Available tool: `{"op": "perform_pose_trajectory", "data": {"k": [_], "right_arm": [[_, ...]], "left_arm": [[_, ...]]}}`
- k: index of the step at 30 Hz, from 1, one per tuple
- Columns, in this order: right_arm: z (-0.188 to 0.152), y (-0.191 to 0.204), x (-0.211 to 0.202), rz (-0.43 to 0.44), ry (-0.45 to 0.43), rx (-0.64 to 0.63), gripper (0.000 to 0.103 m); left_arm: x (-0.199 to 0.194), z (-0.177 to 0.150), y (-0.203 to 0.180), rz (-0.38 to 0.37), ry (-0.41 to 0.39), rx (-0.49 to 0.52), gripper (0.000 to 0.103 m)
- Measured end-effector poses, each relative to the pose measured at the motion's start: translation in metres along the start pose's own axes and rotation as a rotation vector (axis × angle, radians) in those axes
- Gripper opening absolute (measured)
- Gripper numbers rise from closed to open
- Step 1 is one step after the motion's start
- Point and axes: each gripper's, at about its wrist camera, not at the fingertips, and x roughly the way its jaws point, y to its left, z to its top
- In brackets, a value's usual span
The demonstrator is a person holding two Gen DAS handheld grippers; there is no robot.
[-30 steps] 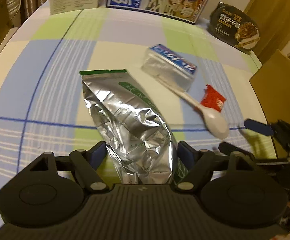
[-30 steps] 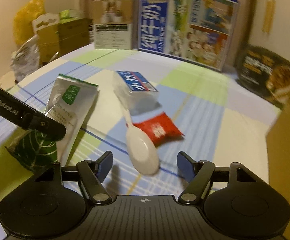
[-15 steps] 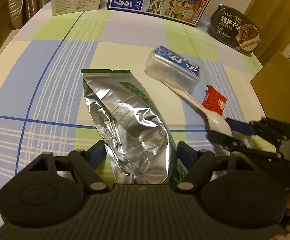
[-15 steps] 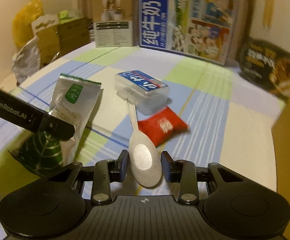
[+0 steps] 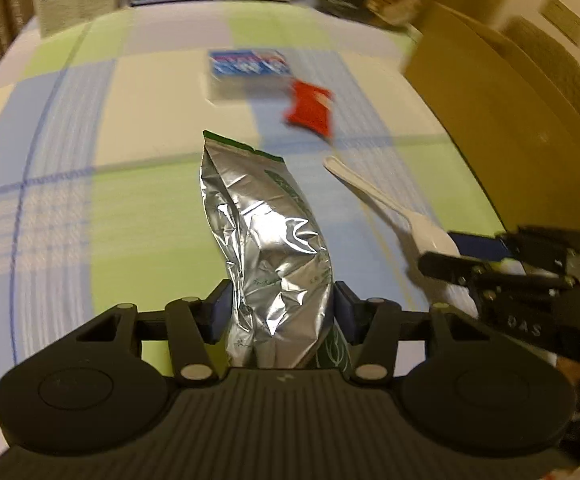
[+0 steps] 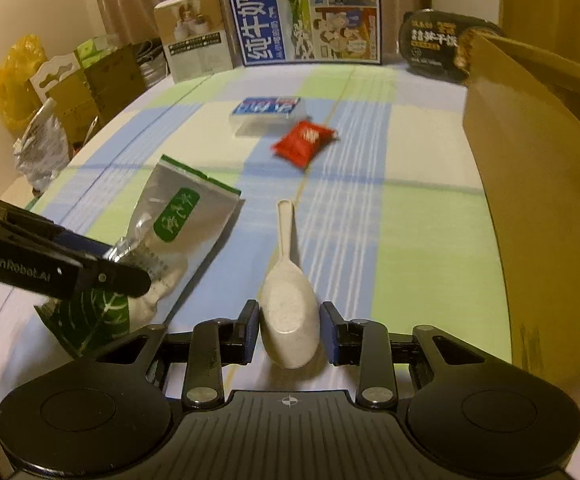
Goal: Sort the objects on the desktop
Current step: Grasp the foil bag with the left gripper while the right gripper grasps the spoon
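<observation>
Nearest, the left hand-held gripper (image 5: 280,314) has just closed and pinches the silver foil pouch (image 5: 266,240), while the right hand-held gripper (image 6: 288,334) has just closed on the bowl of the pale spoon (image 6: 288,300); both things are now lifted off the checked counter (image 6: 410,240). Farther off, the red packet (image 6: 304,144) and the blue-topped box (image 6: 268,114) lie untouched, so 2 things look bound for sorting, perhaps into the cardboard box (image 6: 538,200) on the right.

Both grippers are pitched down toward the desk. Left gripper (image 5: 281,310) has just been closing, its pads now pinching the foil pouch (image 5: 268,236). Right gripper (image 6: 289,330), just to its right, is clamped on the spoon (image 6: 288,304) bowl.
</observation>
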Motion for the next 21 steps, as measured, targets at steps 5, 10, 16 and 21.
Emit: {"op": "perform_pose_trajectory", "data": {"k": [5,10,16,21], "right_arm": [[-0.02,0.005,-0.006,-0.021,0.001,-0.02,0.042],[-0.021,0.006,-0.004,-0.045,-0.035,-0.077,0.054],[-0.024,0.001,0.009,-0.019,-0.052,-0.062,0.054],[-0.025,0.001,0.008,-0.012,-0.054,-0.05,0.054]], "left_arm": [[-0.008,-0.028,-0.014,0.001,-0.01,-0.004,0.063],[0.0,-0.025,-0.019,0.027,0.001,0.002,0.07],[0.002,-0.019,-0.016,0.046,-0.036,-0.017,0.071],[0.006,-0.018,-0.017,0.047,-0.048,-0.032,0.071]]}}
